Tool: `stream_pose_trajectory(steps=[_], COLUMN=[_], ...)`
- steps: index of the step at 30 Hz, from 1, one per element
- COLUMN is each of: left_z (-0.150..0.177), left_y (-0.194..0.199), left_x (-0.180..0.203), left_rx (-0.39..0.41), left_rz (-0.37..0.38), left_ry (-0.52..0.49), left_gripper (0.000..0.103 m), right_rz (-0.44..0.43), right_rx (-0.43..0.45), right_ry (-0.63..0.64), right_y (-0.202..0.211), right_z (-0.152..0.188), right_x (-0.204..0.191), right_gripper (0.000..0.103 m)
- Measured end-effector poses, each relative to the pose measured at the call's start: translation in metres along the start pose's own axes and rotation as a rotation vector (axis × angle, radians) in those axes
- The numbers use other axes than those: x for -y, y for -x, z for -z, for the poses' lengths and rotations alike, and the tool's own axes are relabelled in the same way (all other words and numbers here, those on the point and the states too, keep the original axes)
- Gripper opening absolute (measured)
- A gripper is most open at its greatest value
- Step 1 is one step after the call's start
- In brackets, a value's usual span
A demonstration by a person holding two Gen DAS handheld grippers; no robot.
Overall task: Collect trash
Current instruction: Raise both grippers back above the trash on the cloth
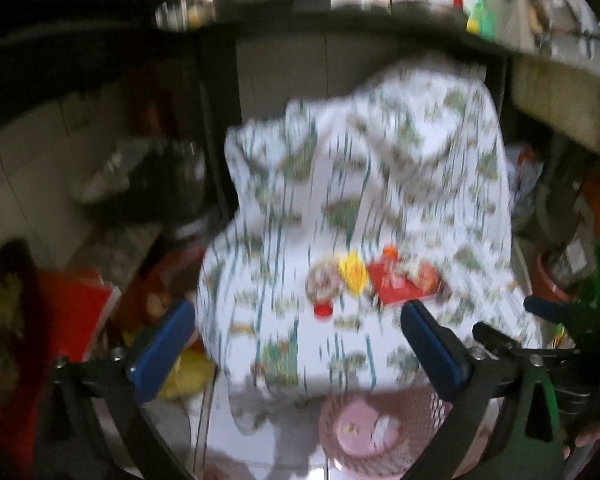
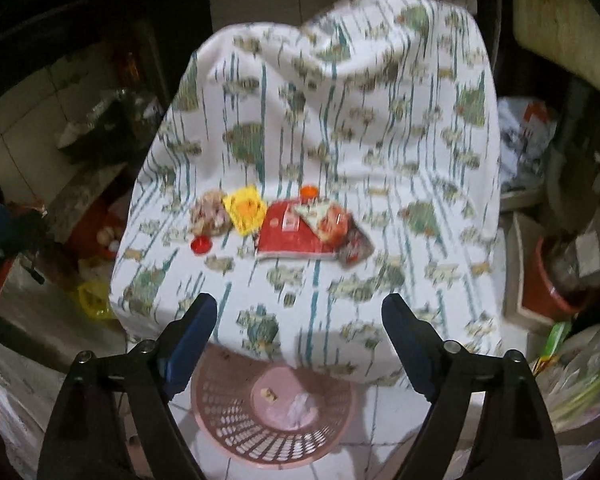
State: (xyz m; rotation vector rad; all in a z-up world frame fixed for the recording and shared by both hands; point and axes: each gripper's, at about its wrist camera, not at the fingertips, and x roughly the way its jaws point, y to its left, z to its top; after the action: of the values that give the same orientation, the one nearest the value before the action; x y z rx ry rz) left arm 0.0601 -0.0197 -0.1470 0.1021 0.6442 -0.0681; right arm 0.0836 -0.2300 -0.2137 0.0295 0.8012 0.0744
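Both grippers gape wide and empty: my left gripper [image 1: 296,344] and right gripper [image 2: 300,324] hover over the patterned cloth [image 2: 340,120]. Trash sits mid-cloth: red packet [image 2: 292,232], yellow wrapper [image 2: 244,208], crumpled wad [image 2: 210,214], two small red caps [image 2: 201,245]. Pink basket [image 2: 228,432] stands on the floor below the near edge, scraps inside. Clutter crowds both sides; nothing blocks the trash.
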Motion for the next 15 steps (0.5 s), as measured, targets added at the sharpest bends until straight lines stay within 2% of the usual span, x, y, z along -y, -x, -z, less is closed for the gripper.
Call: stream_pose_trajectory(steps=[3, 6, 7, 10, 15], left_z=[-0.019, -0.039, -0.045, -0.063, -0.086], left_y=[0.019, 0.028, 0.030, 0.027, 0.009], left_x=[-0.005, -0.011, -0.013, -0.017, -0.024], left_rx=[0.083, 0.125, 0.136, 0.157, 0.161], left_rz=[-0.002, -0.006, -0.003, -0.010, -0.037], left_ry=[0.015, 0.037, 0.041, 0.043, 0.051], left_gripper=[0.103, 0.103, 0.103, 0.103, 0.103], right_rz=[-0.008, -0.003, 0.006, 0.026, 0.037], right_rx=[0.053, 0.123, 0.157, 0.223, 0.275], right_ry=[0.001, 0.000, -0.001, -0.009, -0.018], right_y=[0.017, 0.035, 0.042, 0.056, 0.059], right_z=[-0.020, -0.040, -0.048, -0.067, -0.093], right_x=[0.005, 0.012, 0.016, 0.026, 0.040], right_gripper=[0.089, 0.097, 0.103, 0.103, 0.103])
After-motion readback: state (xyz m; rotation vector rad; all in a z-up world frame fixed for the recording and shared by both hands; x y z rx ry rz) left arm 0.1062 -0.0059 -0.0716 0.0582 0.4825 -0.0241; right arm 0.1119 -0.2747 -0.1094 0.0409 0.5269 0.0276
